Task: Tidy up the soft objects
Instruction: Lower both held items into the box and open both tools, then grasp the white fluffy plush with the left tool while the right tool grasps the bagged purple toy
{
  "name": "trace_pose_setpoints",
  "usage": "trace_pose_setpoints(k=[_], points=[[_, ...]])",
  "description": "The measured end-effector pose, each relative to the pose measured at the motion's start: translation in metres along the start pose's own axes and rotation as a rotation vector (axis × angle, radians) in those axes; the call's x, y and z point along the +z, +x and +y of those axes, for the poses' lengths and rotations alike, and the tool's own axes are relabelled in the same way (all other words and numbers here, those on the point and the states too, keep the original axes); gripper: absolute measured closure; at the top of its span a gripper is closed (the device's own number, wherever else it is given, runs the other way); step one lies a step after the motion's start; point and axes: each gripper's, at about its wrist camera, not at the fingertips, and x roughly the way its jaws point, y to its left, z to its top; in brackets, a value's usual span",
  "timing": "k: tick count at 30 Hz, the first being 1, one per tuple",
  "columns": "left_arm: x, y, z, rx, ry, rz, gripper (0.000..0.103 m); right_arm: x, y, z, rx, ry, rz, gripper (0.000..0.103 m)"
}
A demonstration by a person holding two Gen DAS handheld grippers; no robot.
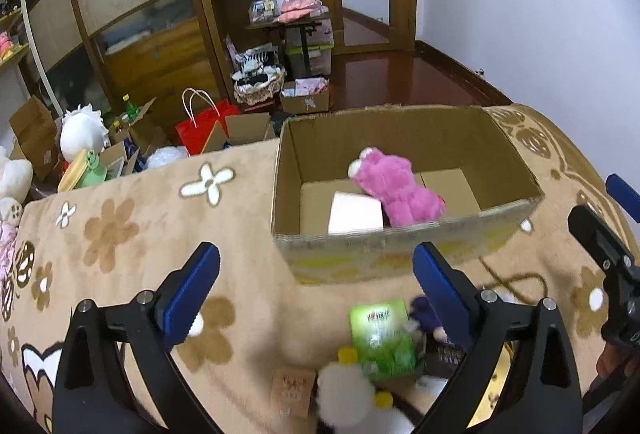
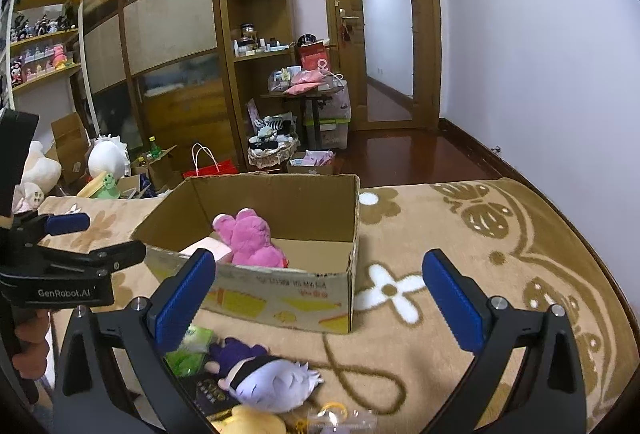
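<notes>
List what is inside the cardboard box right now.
Inside the cardboard box: a pink plush toy leaning on a pale pink-white block. Bare cardboard floor shows beside them; anything beneath the toy or behind the near wall is hidden.

Matt corrugated cardboard box point(image 1: 404, 234) on fuzzy pile blanket point(image 1: 120, 234); fluffy pink plush point(image 1: 394, 184), glossy wooden floor point(image 1: 400, 74).

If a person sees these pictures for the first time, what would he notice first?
The pink plush bear catches the eye, lying inside the open cardboard box on the flowered blanket. Nearer, a small pile of soft toys and a green packet lies before the box, between the open left gripper and right gripper.
</notes>
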Motion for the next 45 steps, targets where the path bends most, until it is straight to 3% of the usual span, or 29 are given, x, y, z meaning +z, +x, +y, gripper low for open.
trace_pose_setpoints(k=[11, 22, 34, 36, 45], points=[[-0.025, -0.029, 0.01, 0.004, -0.029, 0.07, 0.006, -0.013, -0.043, 0.003, -0.006, -0.01, 0.017, 0.0], [-0.049, -0.03, 0.017, 0.001, -0.066, 0.158, 0.007, -0.03, -0.061, -0.002, -0.02, 0.024, 0.067, 0.0], [-0.062, 0.005, 0.018, -0.016, -0.092, 0.299, 0.007, -0.051, -0.038, -0.014, -0.037, 0.063, 0.179, 0.0], [-0.063, 0.01, 0.018, -0.01, -0.095, 0.315, 0.007, -0.056, -0.027, -0.017, -0.038, 0.078, 0.227, 0.006], [-0.07, 0.039, 0.021, -0.034, -0.131, 0.419, 0.007, -0.078, 0.013, -0.035, -0.057, 0.161, 0.381, 0.014]])
